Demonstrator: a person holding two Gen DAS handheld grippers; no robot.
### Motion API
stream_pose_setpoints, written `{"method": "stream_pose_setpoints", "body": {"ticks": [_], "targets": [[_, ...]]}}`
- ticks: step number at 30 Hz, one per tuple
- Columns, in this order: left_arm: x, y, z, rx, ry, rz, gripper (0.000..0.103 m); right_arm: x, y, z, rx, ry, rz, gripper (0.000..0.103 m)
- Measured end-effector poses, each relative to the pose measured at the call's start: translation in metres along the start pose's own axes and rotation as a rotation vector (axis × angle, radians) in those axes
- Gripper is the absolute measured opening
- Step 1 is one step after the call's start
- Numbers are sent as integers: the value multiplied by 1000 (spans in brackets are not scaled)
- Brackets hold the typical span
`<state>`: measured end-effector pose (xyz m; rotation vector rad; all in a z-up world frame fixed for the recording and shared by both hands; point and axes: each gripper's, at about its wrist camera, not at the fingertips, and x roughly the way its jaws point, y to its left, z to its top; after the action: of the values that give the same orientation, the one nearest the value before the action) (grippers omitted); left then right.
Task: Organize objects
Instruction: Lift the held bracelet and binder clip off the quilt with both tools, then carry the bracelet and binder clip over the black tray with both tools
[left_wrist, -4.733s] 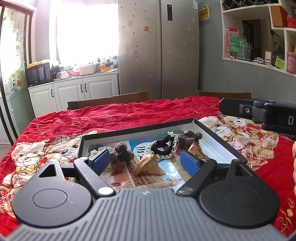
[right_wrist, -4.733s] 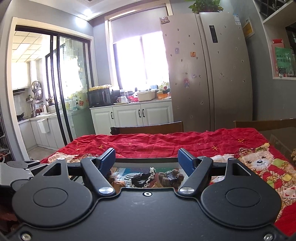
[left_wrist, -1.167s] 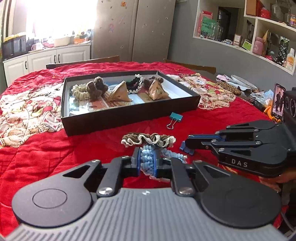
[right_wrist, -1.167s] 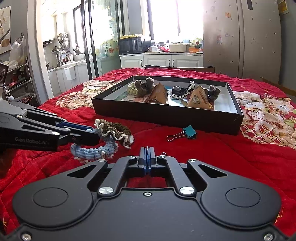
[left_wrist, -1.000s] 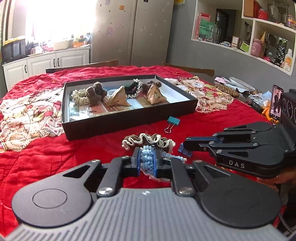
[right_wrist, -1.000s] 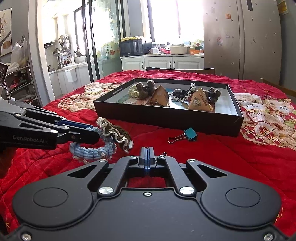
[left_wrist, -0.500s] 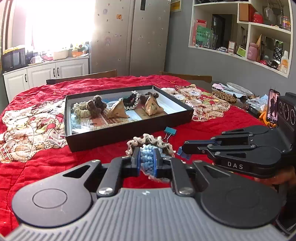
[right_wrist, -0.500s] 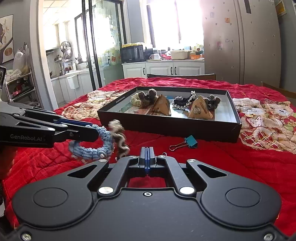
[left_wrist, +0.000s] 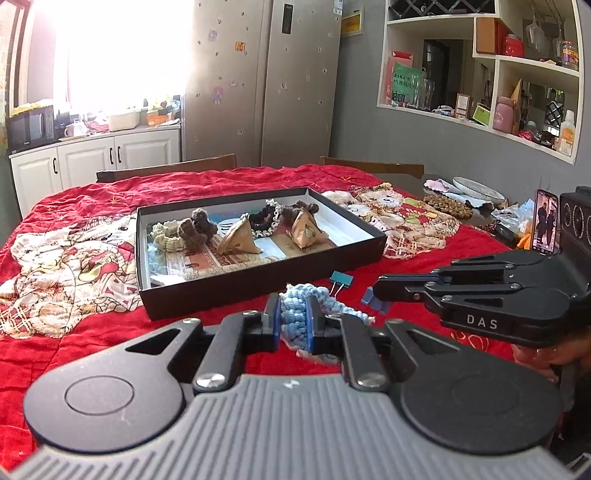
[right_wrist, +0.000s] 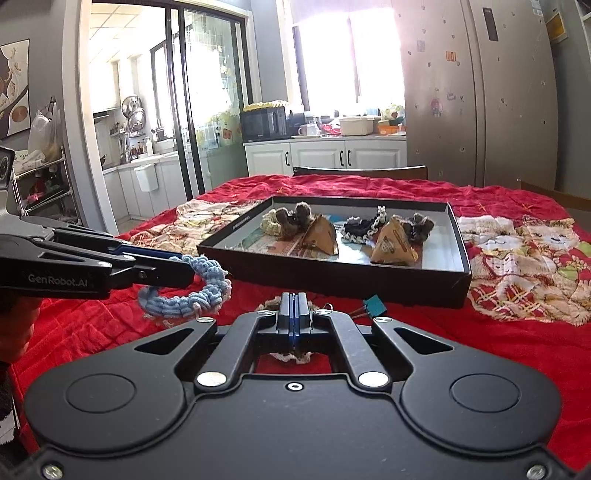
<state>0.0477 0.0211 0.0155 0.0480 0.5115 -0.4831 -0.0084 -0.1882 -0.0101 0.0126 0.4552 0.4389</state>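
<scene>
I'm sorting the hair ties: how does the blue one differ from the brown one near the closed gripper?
The blue hair tie is clamped in the left gripper, off the cloth; the brown hair tie lies on the red tablecloth, mostly hidden behind the shut, empty right gripper. Both are outside the black tray.

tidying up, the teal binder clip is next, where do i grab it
Pinch the teal body of the binder clip, coming down from above on the near side with the right tool. The body stands proud of the red cloth; its wire handles lie flat and thin, and the black box wall is close behind.
</scene>
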Motion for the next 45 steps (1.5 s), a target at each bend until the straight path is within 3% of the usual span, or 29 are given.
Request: {"method": "stream_pose_setpoints", "body": {"ticks": [13,24,37,45], "targets": [[-1,5,14,4,-35,16,16,-5,6,21,-37,-41,-5,2],[14,27,40,-14,-76,85,16,8,-11,52,-13,-57,-14,2],[64,69,62,-101,-50,191,16,60,-17,88,-14,-56,-25,2],[99,85,59,-152,-39,239,16,100,-24,89,0,-71,-43,2]]}}
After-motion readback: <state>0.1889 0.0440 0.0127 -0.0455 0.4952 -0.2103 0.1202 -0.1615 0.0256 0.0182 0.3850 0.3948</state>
